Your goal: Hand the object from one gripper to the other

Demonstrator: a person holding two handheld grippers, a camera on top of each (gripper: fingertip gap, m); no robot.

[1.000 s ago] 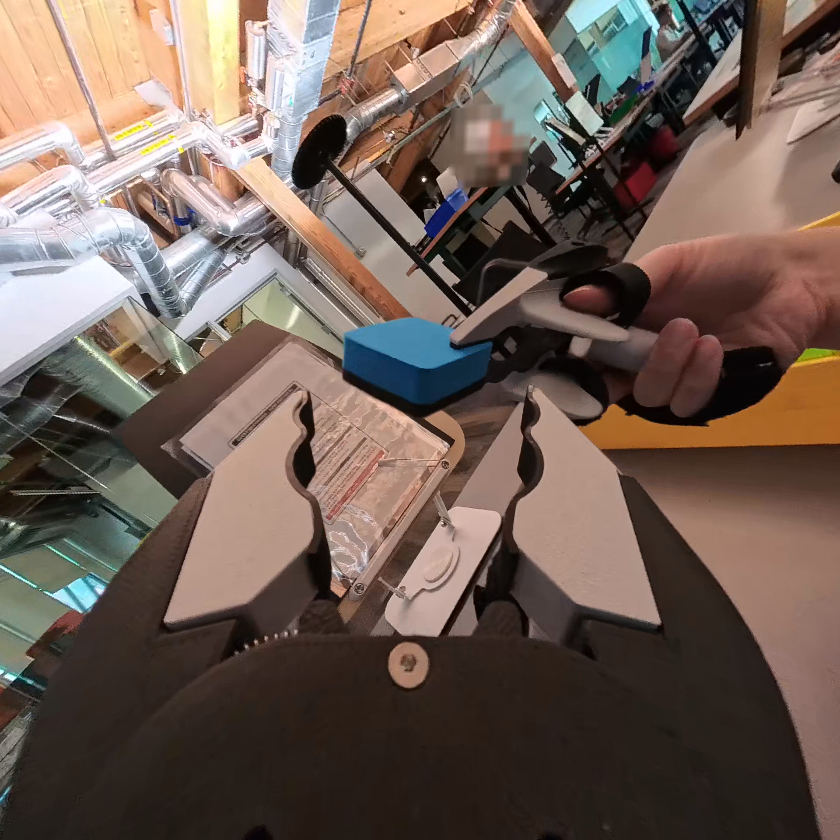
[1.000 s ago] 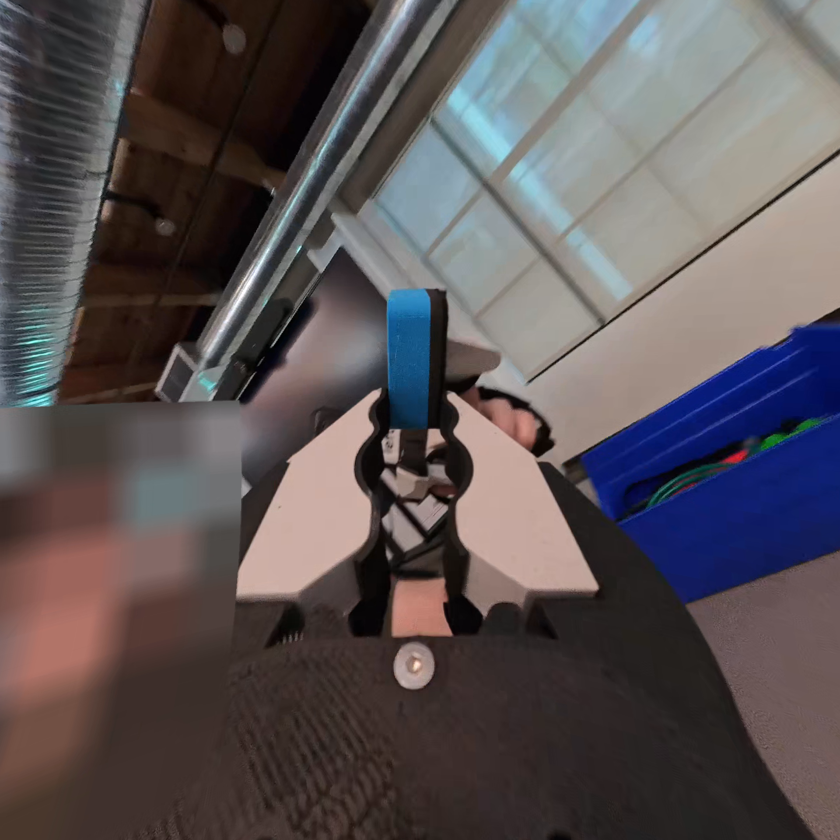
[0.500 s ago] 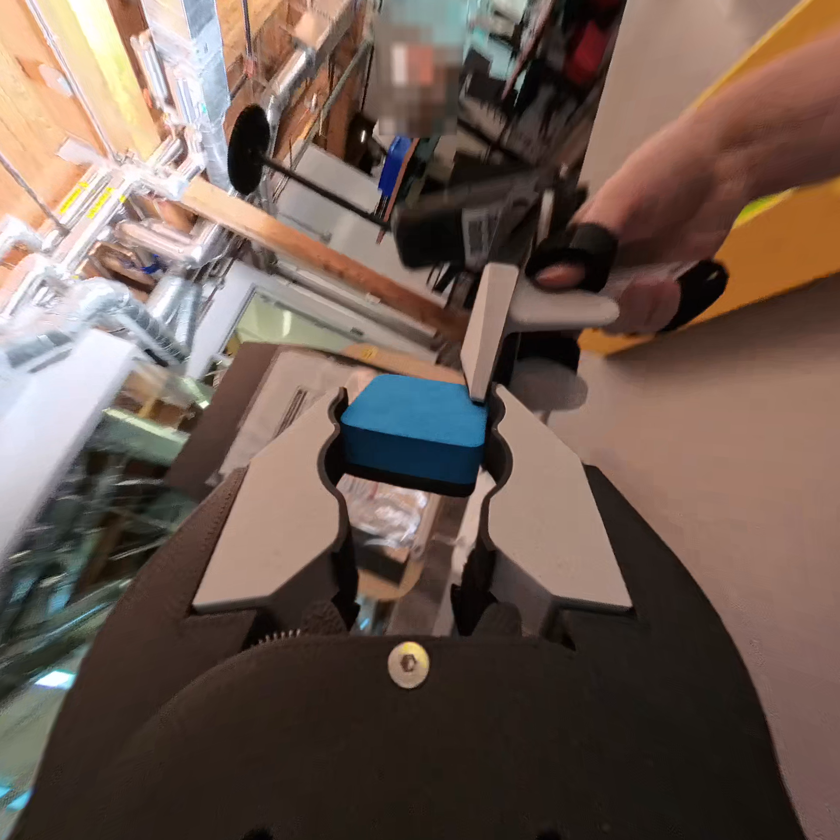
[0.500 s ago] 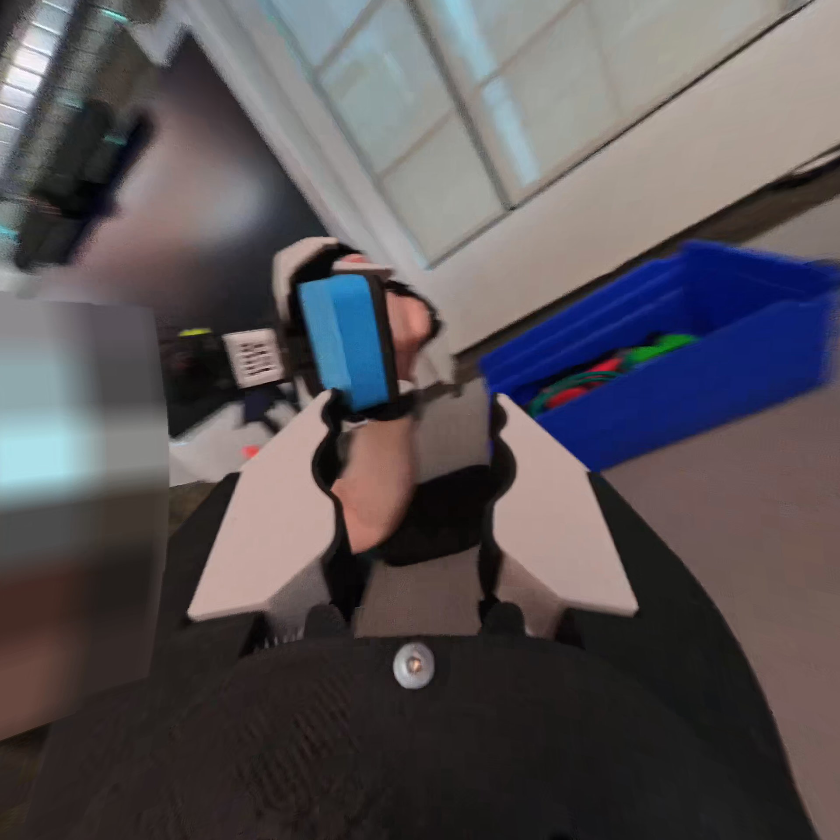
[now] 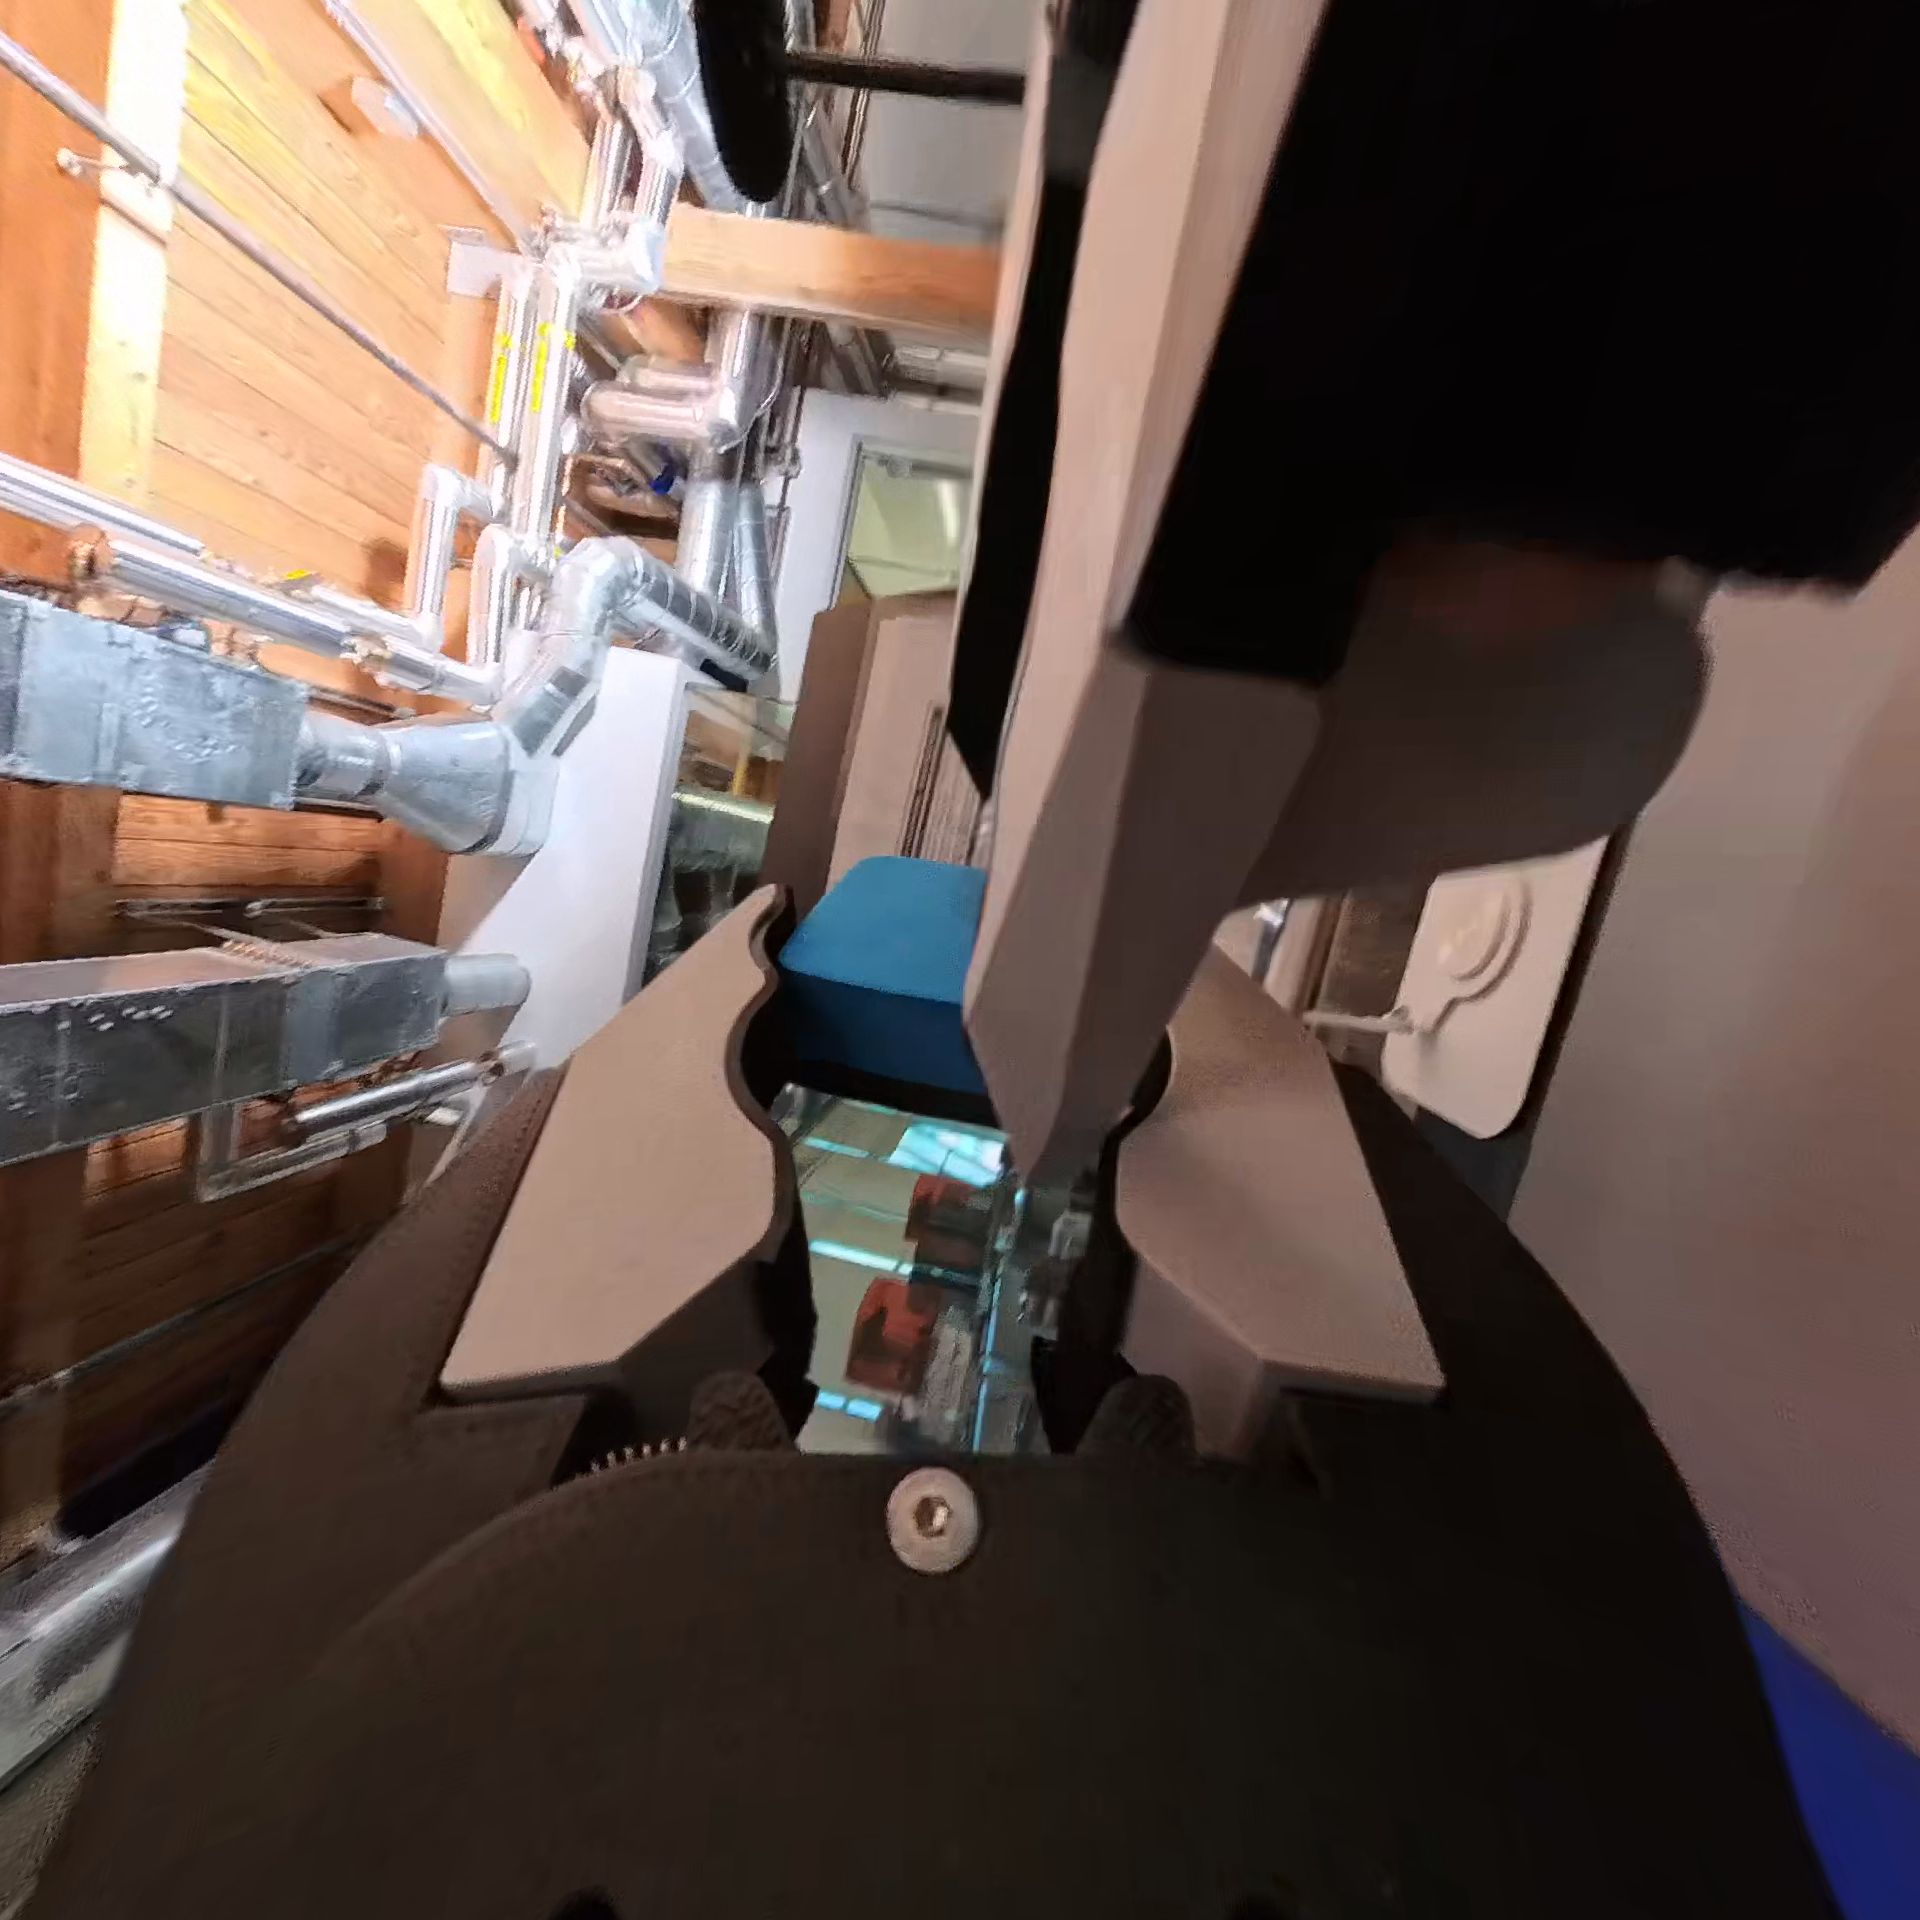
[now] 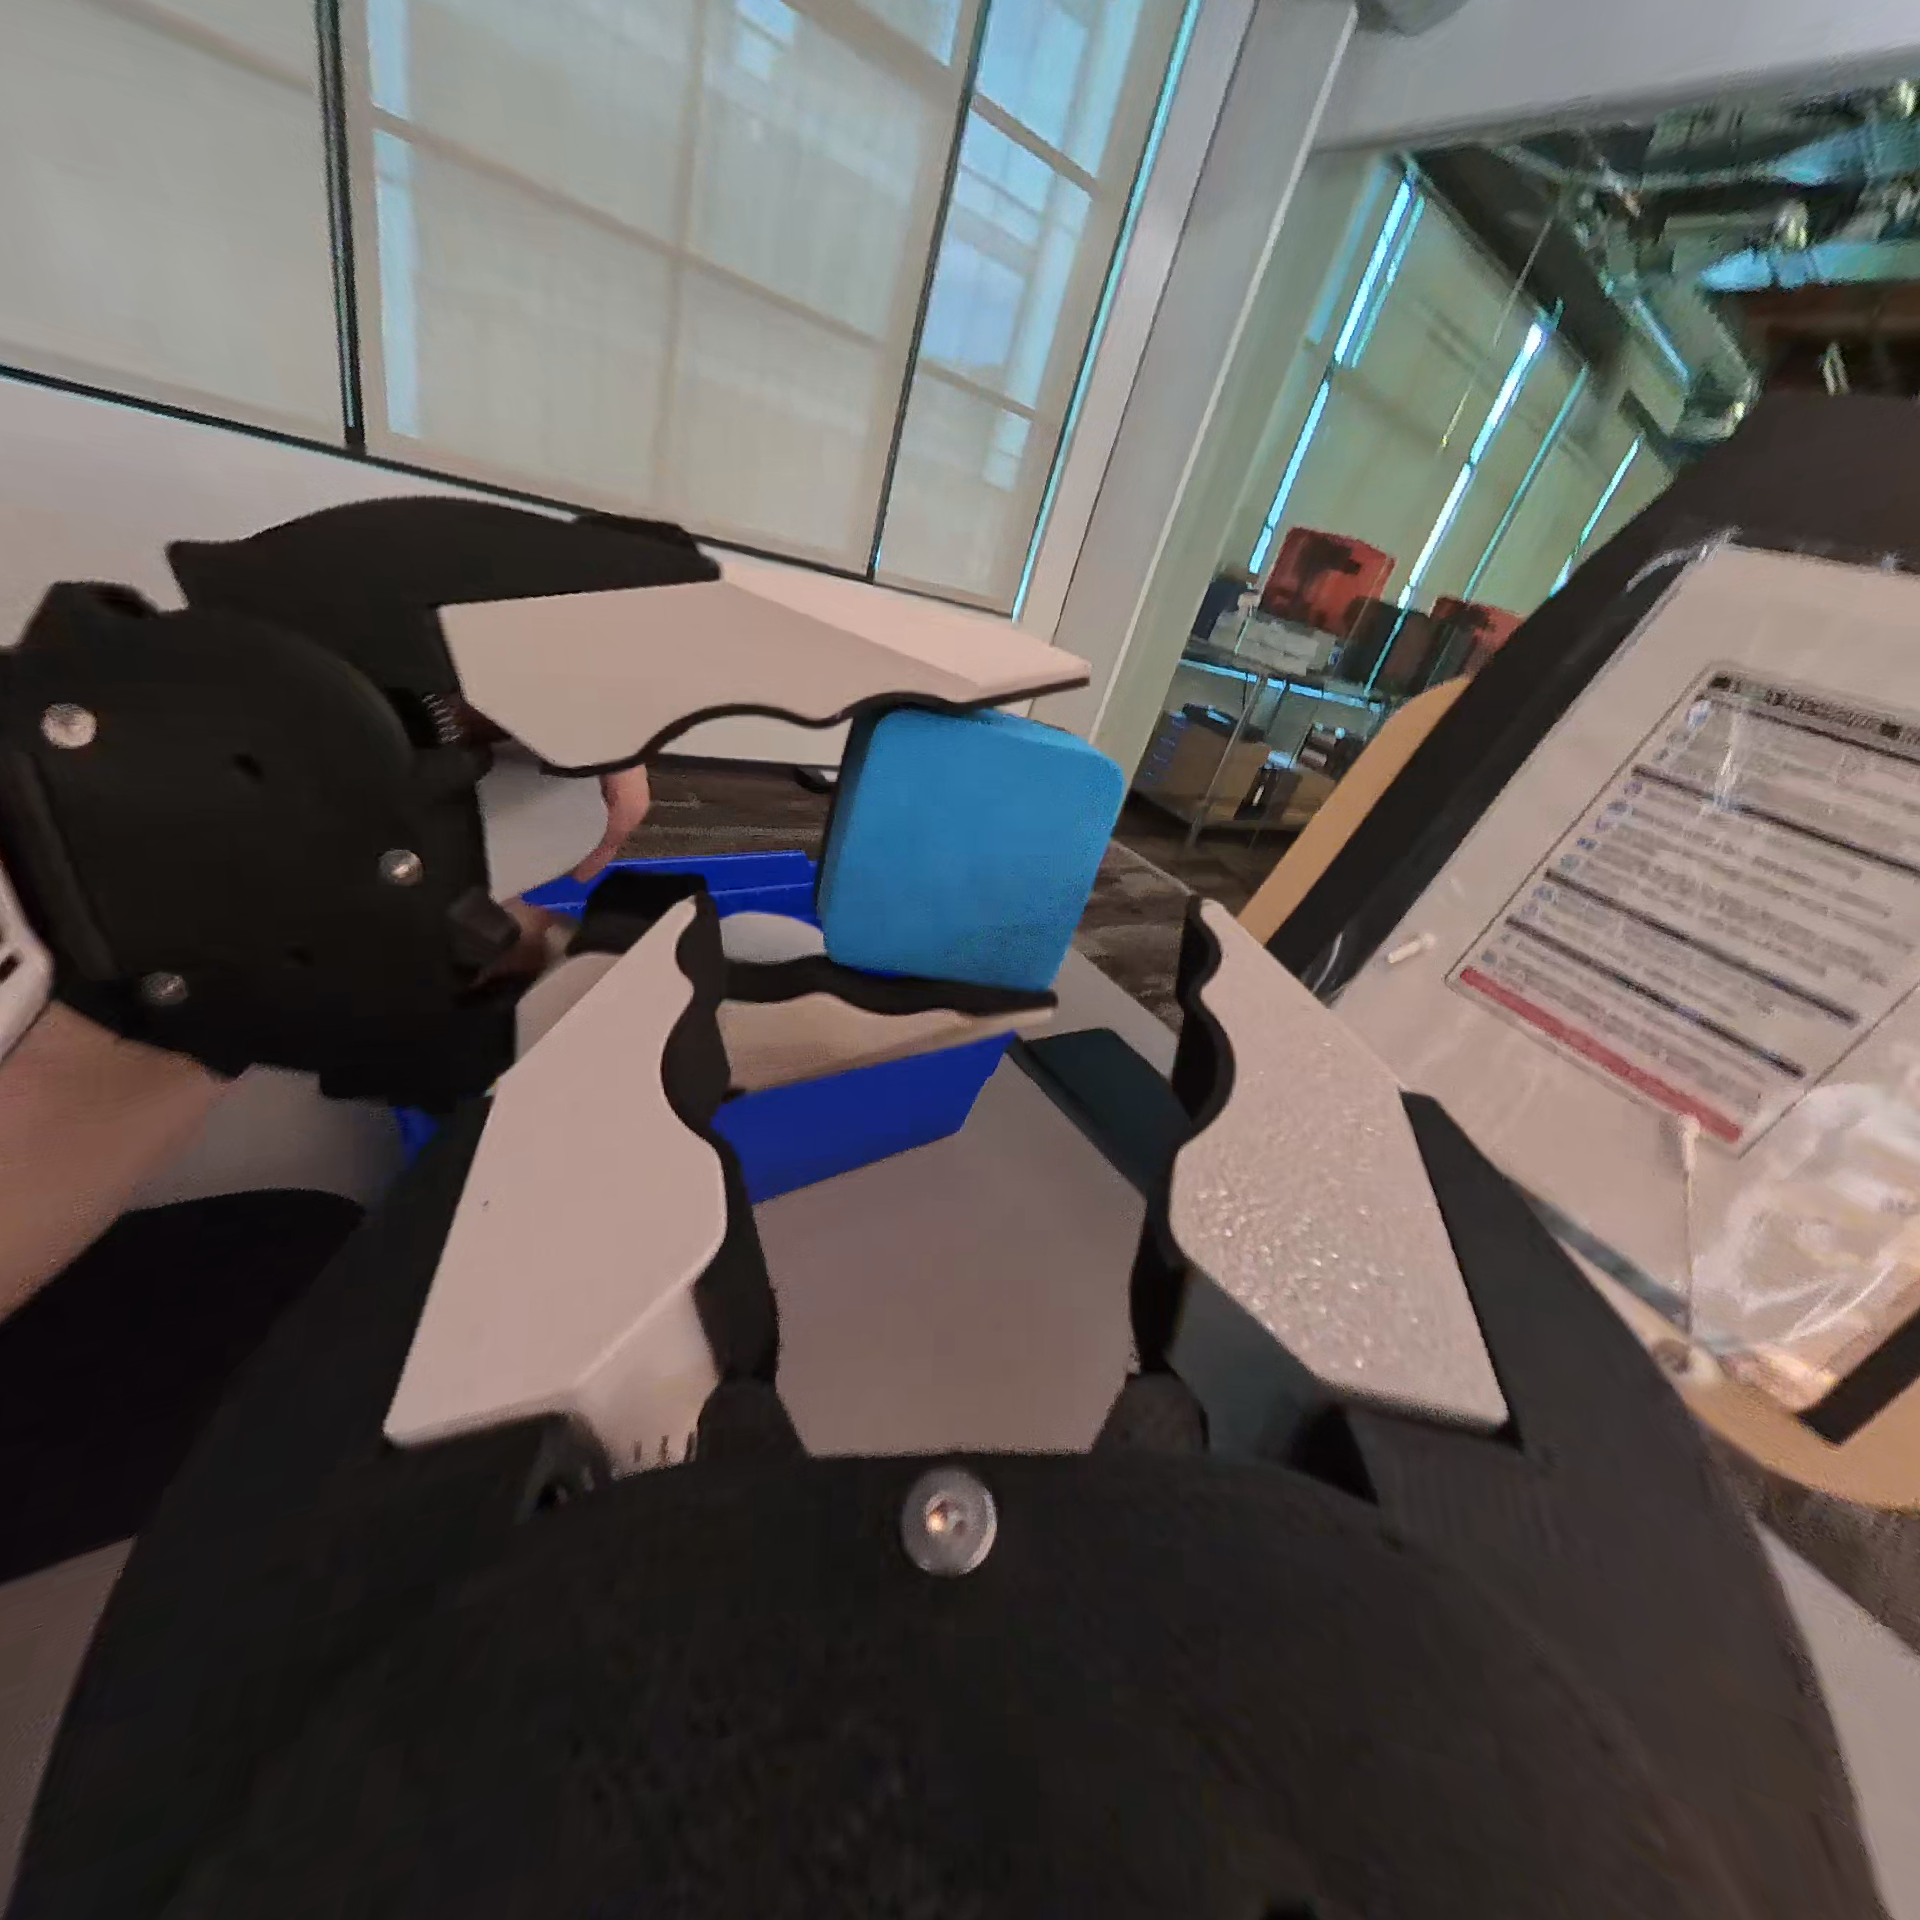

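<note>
While left hand-held gripper [image 6: 966, 842] clamps blue block [image 6: 961, 847], right hand-held gripper [image 6: 945, 987] gapes.

My left gripper [image 6: 966, 831] reaches in sideways with its jaws closed on the blue block [image 6: 961, 847], while my right gripper [image 6: 940, 945] faces it with jaws spread wide, one grey finger [image 5: 1081, 831] crossing the left's tips.

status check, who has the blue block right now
Left gripper shut on blue foam block. Right gripper open, jaws off the block. Blue bin behind, nothing blocking.
</note>
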